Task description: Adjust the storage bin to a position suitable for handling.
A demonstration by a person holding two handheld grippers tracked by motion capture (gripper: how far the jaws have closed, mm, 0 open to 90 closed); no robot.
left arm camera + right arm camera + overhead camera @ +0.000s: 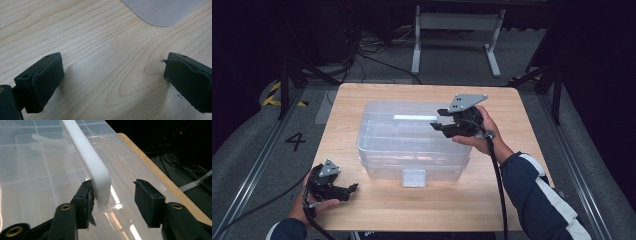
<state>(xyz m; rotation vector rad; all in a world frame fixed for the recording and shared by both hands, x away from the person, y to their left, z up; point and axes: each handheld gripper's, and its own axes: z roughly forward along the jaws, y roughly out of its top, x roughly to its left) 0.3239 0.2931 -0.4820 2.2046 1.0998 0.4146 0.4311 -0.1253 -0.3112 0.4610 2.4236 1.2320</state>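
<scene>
Right claw point(113, 202) open, white handle point(87, 157) touching 1 jaw only; closing off-centre could slip off. Left claw point(112, 80) open over bare surface point(87, 37).

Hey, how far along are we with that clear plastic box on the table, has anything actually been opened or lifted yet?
Nothing looks done: the clear box sits closed on the table, front latch down. In hand: the right gripper is open around the end of the white handle on the lid, one pad touching it. The left gripper is open over bare wood. Gripping and opening or lifting remain.
</scene>
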